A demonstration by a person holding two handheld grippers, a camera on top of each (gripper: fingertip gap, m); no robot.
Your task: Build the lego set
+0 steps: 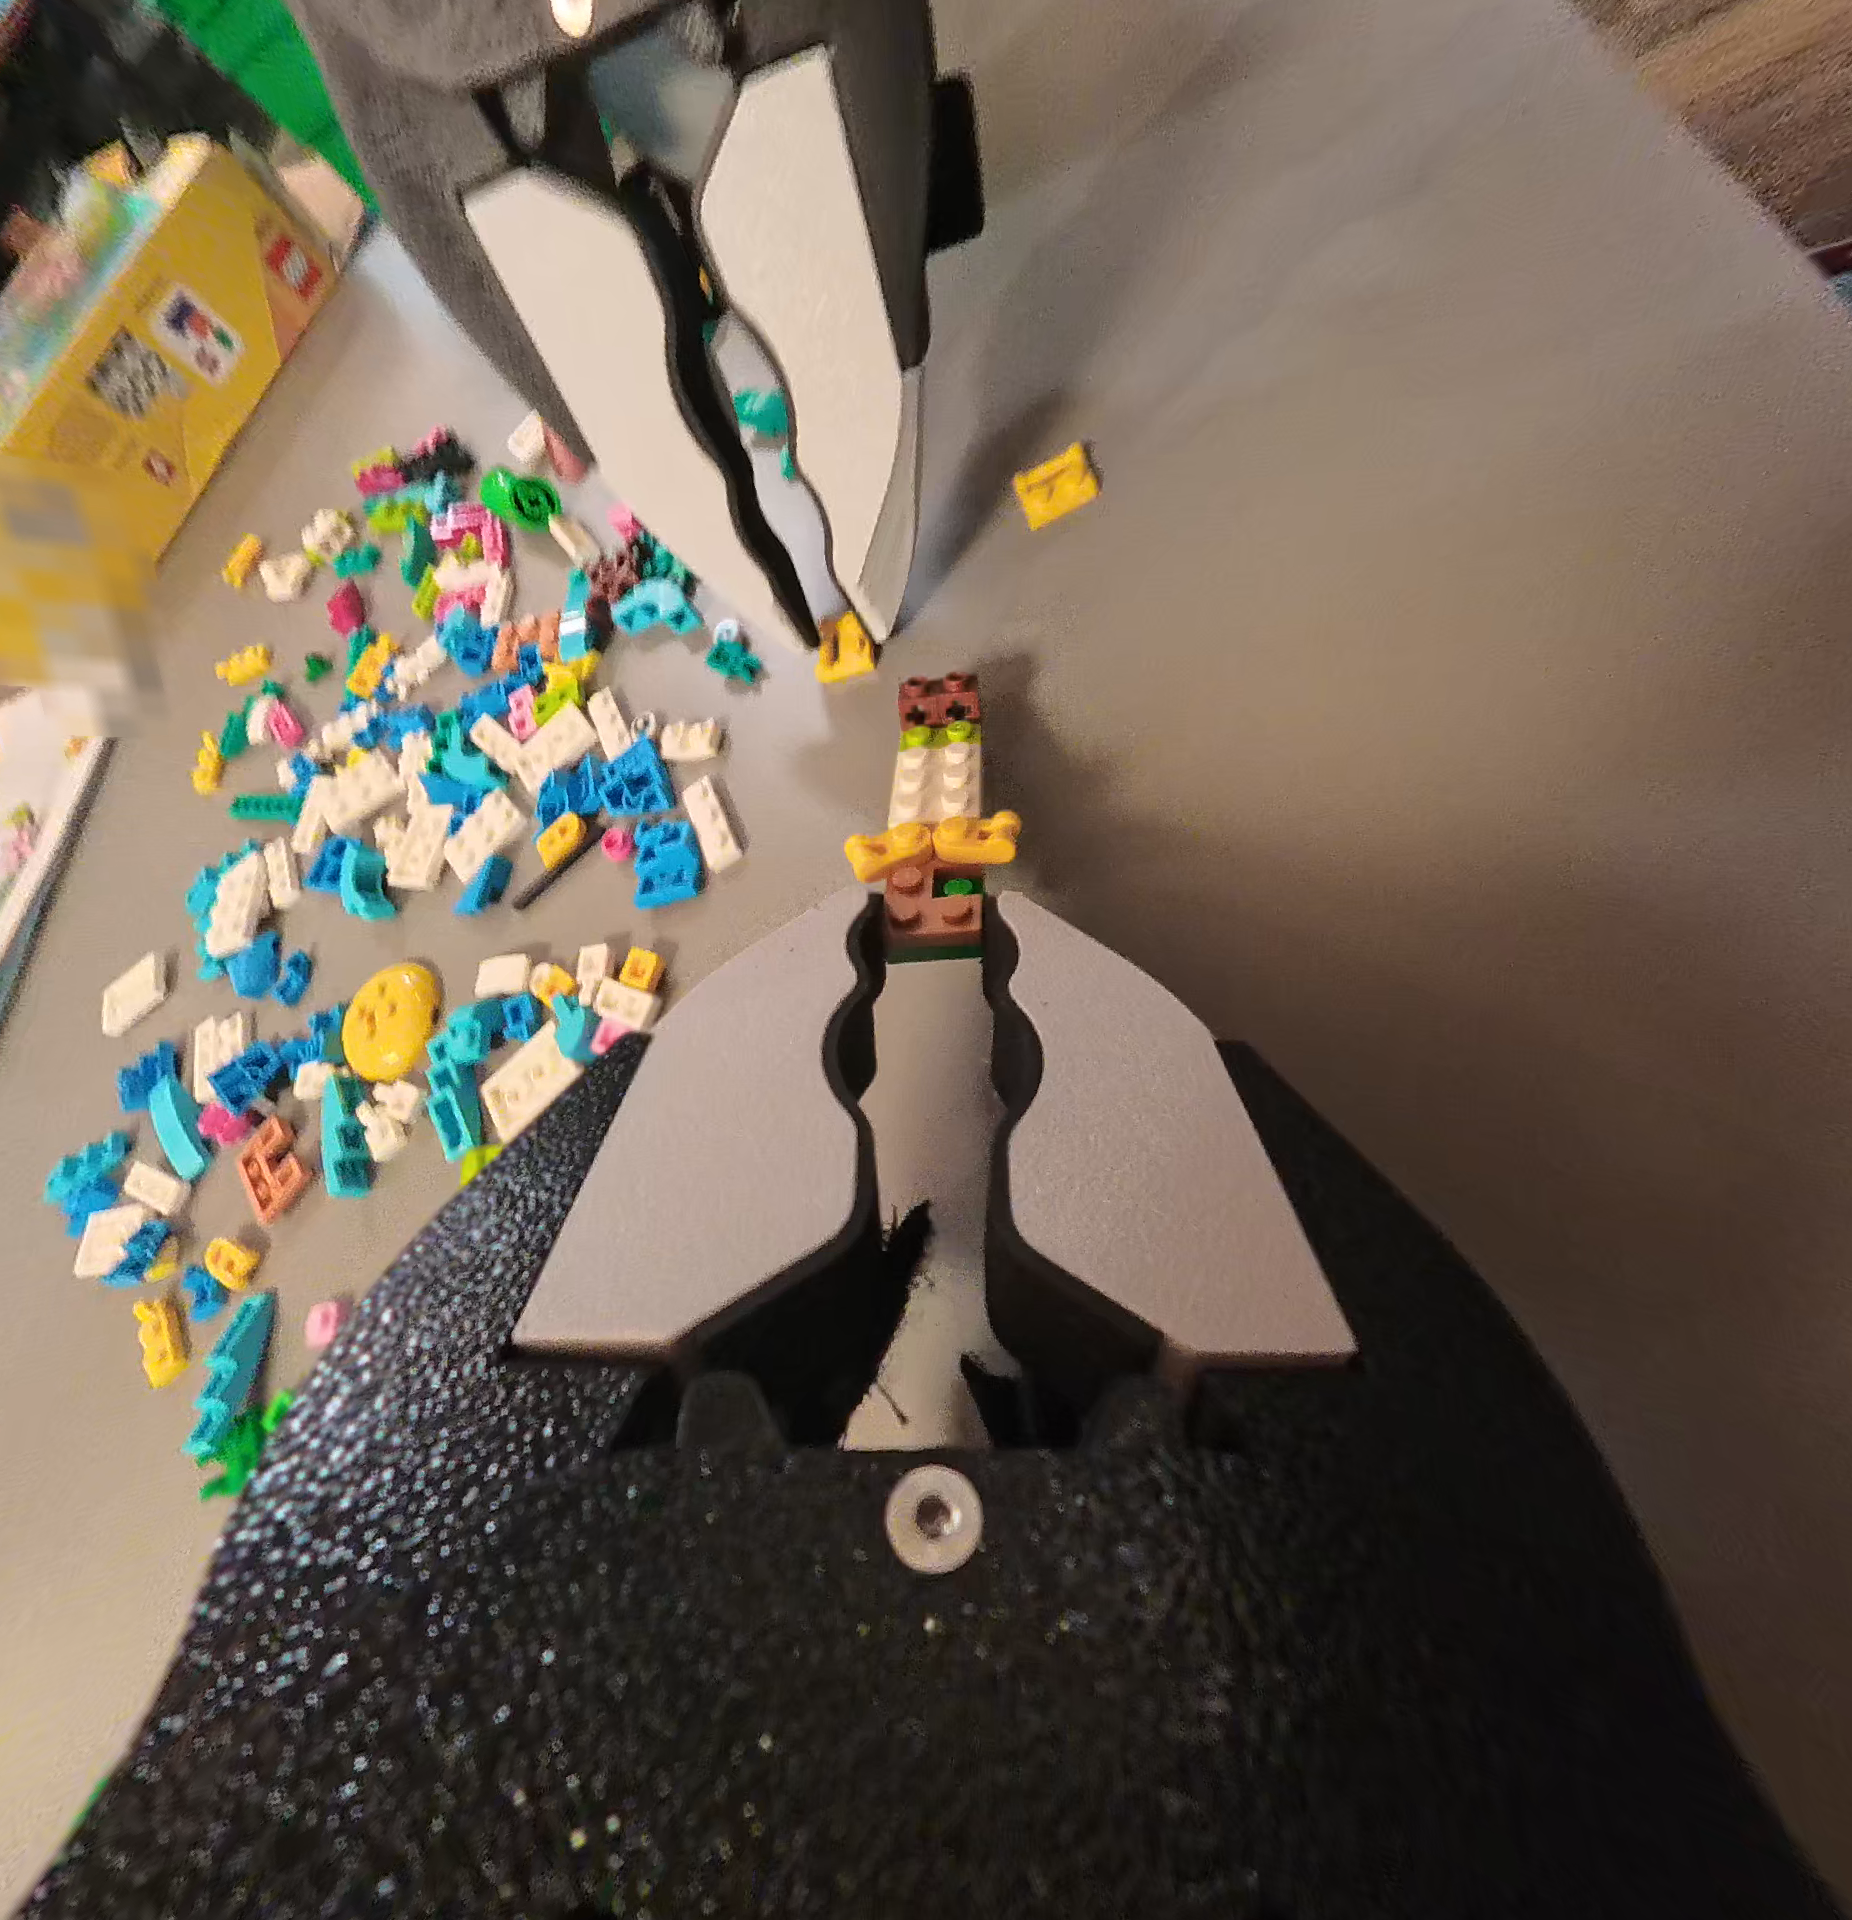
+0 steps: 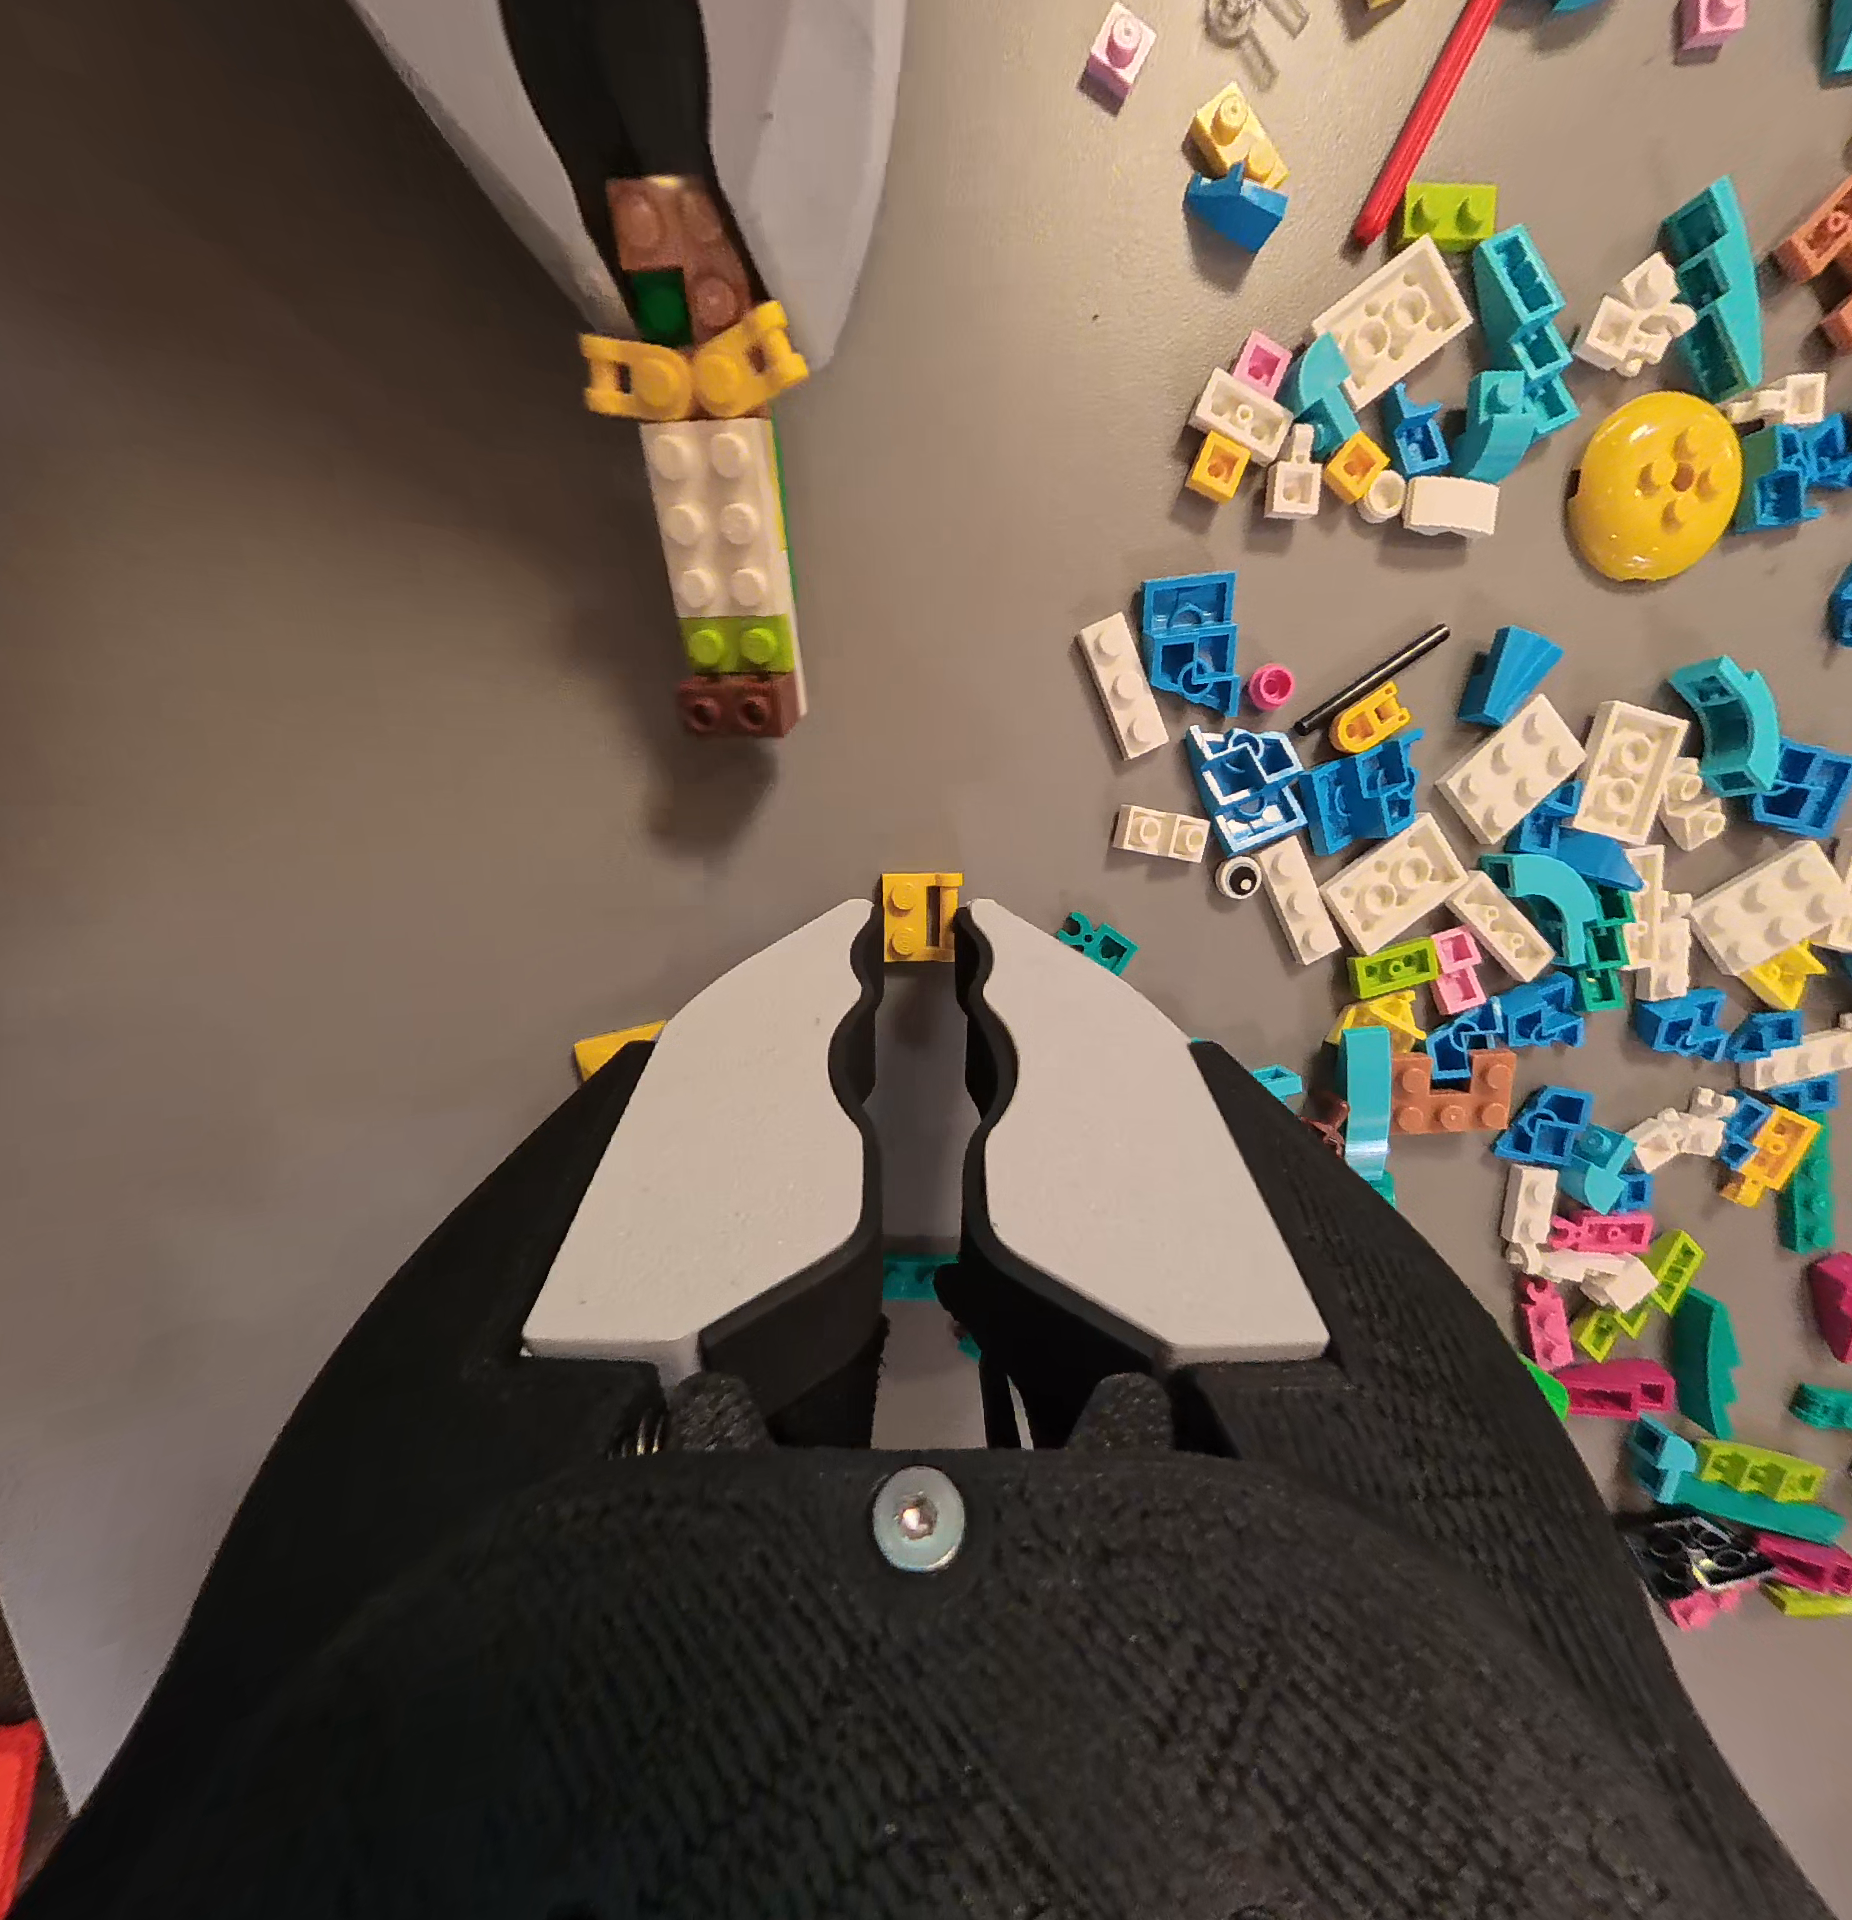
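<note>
My left gripper is shut on the brown end of a small lego assembly: brown base, two yellow clip pieces, white bricks, a lime plate and a brown end piece. It holds it above the grey table. The same assembly shows in the right wrist view, held by the left gripper's fingers. My right gripper is shut on a small yellow lego piece, a short way from the assembly's free end. In the left wrist view the right gripper comes down from above with the yellow piece.
A pile of several loose lego pieces covers the table's left side, including a yellow dome; it shows at the right in the right wrist view. A yellow lego box and a booklet lie beyond. A lone yellow piece lies apart.
</note>
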